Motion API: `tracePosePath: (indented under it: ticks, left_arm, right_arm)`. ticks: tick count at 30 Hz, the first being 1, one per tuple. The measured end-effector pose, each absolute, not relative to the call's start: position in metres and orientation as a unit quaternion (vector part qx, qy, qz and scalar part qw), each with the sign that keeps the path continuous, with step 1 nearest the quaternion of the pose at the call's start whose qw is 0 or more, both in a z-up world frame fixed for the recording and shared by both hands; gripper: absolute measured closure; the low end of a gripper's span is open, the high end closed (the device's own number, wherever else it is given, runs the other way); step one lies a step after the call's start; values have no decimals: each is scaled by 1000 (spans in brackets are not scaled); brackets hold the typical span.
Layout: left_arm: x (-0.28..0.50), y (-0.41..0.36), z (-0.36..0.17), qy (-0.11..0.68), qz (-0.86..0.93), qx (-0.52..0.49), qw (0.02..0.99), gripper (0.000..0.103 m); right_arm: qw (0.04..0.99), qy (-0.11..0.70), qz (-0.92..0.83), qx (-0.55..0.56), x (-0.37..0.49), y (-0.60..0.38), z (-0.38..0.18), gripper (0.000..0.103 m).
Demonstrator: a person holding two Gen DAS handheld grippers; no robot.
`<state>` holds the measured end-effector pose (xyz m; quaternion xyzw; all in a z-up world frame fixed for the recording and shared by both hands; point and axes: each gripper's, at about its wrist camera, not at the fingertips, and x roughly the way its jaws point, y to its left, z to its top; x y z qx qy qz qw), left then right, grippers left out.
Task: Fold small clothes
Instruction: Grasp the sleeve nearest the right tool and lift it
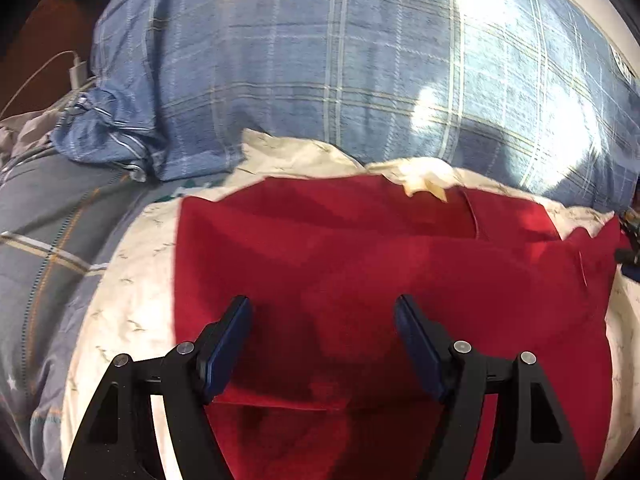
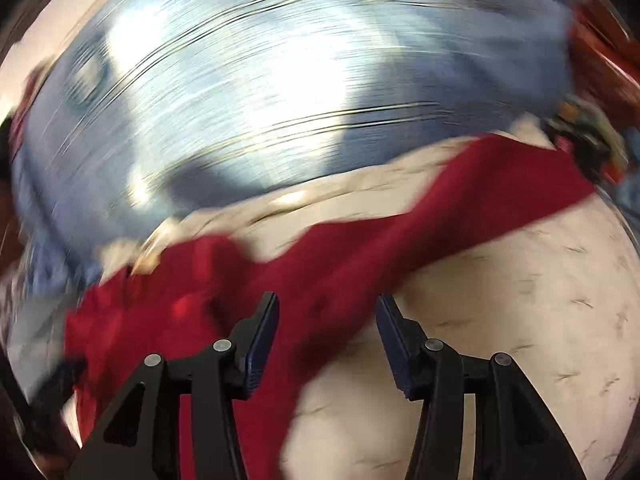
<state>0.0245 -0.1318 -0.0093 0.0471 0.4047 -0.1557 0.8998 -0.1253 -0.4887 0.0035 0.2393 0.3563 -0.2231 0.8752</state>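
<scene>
Left wrist alone shows a white charger [image 1: 77,74] — beyond the red garment [image 1: 360,264].

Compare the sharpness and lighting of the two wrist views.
Left wrist view: mostly sharp, red garment clear, sunlight glare blowing out the plaid bedding. Right wrist view: heavy motion blur streaks the bedding and the garment; only the right gripper stays crisp. Both views bend at the edges.
</scene>
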Motion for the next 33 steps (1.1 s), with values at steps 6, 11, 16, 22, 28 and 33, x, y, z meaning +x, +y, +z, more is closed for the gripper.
tracePosePath:
  ticks: [6,11,16,22,28,33]
  left_arm:
    - [29,-136,-20,414,-159,61,894,30]
    - [34,-141,-23,417,-154,60,894,30]
    - [34,-144,-25,416,-151,70,894,30]
    - [36,-141,-19,419,-156,58,893,30]
    - [31,-138,-15,417,-156,52,894,30]
    - [23,-135,-6,412,-158,53,896,30]
  right_arm:
    - [820,329,-333,330,-161,-584,-22,45]
    - [808,269,-344,396,-170,-634,-39,48]
    - [808,273,-343,394,-161,-657,-40,95]
    - [833,219,-380,337,-220,-632,14,96]
    - [816,237,-383,362,-245,-641,8,92]
    - [781,214,-368,457,-270,-647,-22,59]
